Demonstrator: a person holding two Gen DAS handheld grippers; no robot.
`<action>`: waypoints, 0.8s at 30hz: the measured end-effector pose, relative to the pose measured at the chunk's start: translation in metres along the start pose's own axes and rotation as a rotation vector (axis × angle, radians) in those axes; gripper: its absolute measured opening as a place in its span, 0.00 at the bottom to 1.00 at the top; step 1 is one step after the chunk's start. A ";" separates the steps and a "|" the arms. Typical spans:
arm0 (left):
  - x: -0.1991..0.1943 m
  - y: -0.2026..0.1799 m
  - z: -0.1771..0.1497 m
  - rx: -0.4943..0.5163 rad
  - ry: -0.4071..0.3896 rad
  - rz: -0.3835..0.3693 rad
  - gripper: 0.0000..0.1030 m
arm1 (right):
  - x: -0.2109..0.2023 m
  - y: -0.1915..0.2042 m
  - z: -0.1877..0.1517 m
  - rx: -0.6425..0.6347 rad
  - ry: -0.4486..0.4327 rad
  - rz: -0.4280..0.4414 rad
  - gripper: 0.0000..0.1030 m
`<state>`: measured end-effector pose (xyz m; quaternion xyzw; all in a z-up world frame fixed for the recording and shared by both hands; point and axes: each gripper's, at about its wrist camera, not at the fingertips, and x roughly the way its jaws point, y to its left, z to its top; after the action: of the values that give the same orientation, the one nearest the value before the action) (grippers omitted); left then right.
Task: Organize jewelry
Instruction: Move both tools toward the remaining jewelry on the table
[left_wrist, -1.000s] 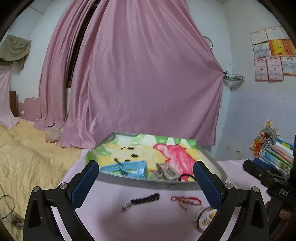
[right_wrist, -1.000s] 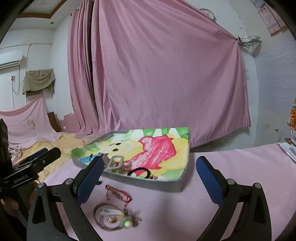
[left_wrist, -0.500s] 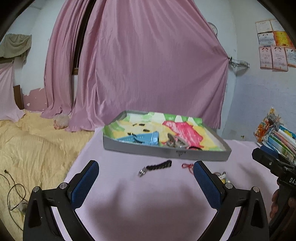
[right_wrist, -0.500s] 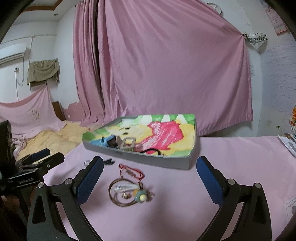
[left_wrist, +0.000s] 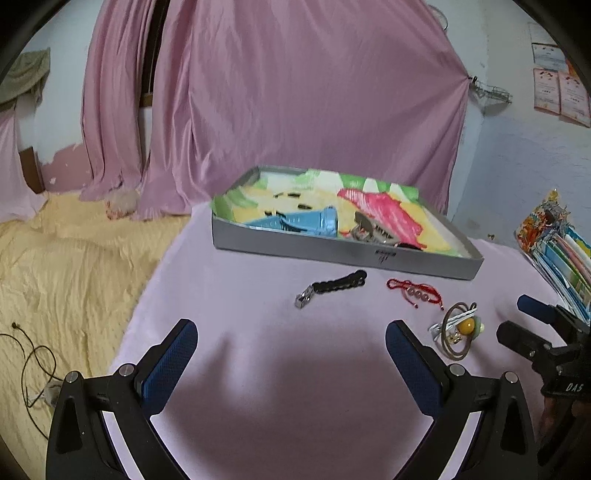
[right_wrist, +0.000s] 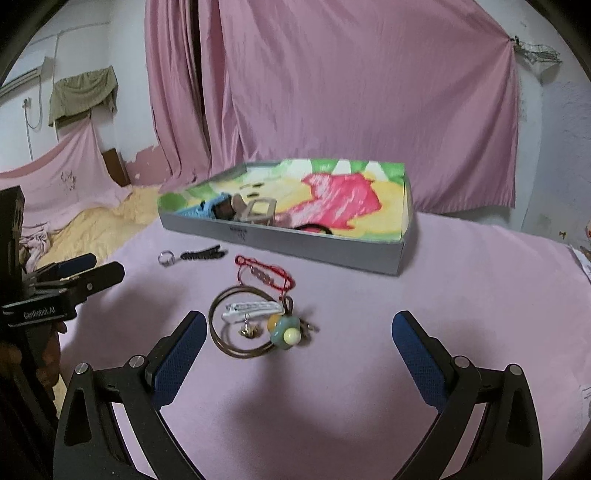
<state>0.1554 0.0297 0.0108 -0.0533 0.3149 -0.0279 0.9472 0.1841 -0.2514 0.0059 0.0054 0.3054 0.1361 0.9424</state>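
Observation:
A shallow grey tray (left_wrist: 343, 254) (right_wrist: 280, 240) with a colourful cartoon lining holds a blue comb, a buckle and a black band. On the pink cloth in front of it lie a black beaded bracelet (left_wrist: 334, 284) (right_wrist: 201, 254), a red cord bracelet (left_wrist: 413, 290) (right_wrist: 264, 275), and a bronze bangle (right_wrist: 242, 326) (left_wrist: 458, 336) with a white hair clip (right_wrist: 249, 308) and a bead charm (right_wrist: 286, 332) on it. My left gripper (left_wrist: 291, 363) is open and empty, back from the black bracelet. My right gripper (right_wrist: 295, 354) is open and empty, just short of the bangle.
A pink curtain (left_wrist: 295, 92) hangs behind the table. A yellow bedspread (left_wrist: 66, 266) lies to the left, with a thin cable (left_wrist: 33, 365) on it. A stack of colourful books (left_wrist: 557, 251) stands at the right edge. Each gripper appears at the edge of the other's view.
Both grippers have pulled back from the tray and risen, so the loose jewelry now lies ahead of the fingers. No item was picked up or moved.

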 end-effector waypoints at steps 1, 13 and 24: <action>0.003 0.000 0.001 0.003 0.016 0.006 0.99 | 0.003 0.000 0.000 0.001 0.013 0.000 0.96; 0.030 -0.008 0.009 0.051 0.098 -0.009 0.99 | 0.027 -0.005 0.002 0.048 0.116 0.051 0.86; 0.046 -0.008 0.021 0.035 0.128 -0.060 0.75 | 0.040 0.000 0.003 0.052 0.172 0.109 0.54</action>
<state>0.2051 0.0197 0.0011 -0.0440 0.3725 -0.0653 0.9247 0.2168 -0.2411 -0.0141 0.0348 0.3878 0.1793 0.9035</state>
